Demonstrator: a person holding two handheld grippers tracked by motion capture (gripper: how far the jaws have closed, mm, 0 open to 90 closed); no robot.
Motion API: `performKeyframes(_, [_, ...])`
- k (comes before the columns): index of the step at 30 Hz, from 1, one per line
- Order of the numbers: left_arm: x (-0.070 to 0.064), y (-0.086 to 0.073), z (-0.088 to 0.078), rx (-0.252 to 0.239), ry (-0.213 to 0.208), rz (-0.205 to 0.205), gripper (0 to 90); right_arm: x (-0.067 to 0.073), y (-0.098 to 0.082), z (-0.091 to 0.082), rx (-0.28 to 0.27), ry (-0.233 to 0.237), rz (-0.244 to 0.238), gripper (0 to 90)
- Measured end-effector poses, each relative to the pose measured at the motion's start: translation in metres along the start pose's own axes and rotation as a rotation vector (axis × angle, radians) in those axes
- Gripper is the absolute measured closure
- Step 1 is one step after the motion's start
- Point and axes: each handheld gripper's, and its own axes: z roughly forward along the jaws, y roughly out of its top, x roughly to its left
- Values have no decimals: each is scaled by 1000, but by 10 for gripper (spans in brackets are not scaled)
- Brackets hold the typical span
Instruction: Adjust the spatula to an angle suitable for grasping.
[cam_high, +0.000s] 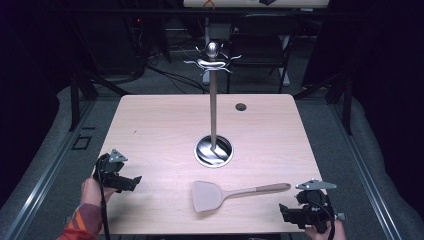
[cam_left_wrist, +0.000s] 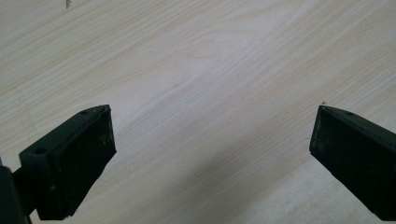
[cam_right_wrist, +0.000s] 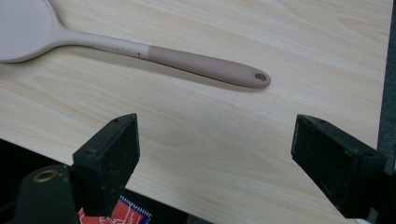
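1. Right now the spatula (cam_high: 235, 193) lies flat on the wooden table (cam_high: 150, 130), near its front edge, blade to the left and handle running off to the right.
2. Over at the front right corner, the right gripper (cam_high: 286, 212) sits low, just beside the end of the handle but not touching it; its jaws stand wide apart with nothing between them.
3. From the right gripper view, the spatula's handle (cam_right_wrist: 205, 65) crosses the table ahead of the jaws, its hanging hole at the right end.
4. Meanwhile the left gripper (cam_high: 135, 181) is at the front left, well apart from the spatula, jaws wide and empty over bare wood.
5. Behind the spatula, mid-table, stands a metal utensil stand (cam_high: 213, 100), a round base with an upright pole and hooks on top.
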Motion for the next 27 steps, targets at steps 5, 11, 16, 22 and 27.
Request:
performKeyframes(5, [1, -1, 0, 11, -20, -6, 1, 1, 1, 1, 3, -1, -2, 147])
performKeyframes(11, [-4, 6, -4, 5, -44, -1, 1, 0, 0, 0, 8, -4, -5, 147])
performKeyframes(16, [-13, 14, -10, -15, -77, 1, 0, 2, 0, 1, 16, -7, -11, 147])
performKeyframes(22, [-29, 27, -11, 20, -136, 21, 0, 3, 0, 1, 19, -16, -7, 146])
performKeyframes(27, [-48, 43, -8, 48, -183, 72, 0, 3, 0, 2, 26, -15, -15, 146])
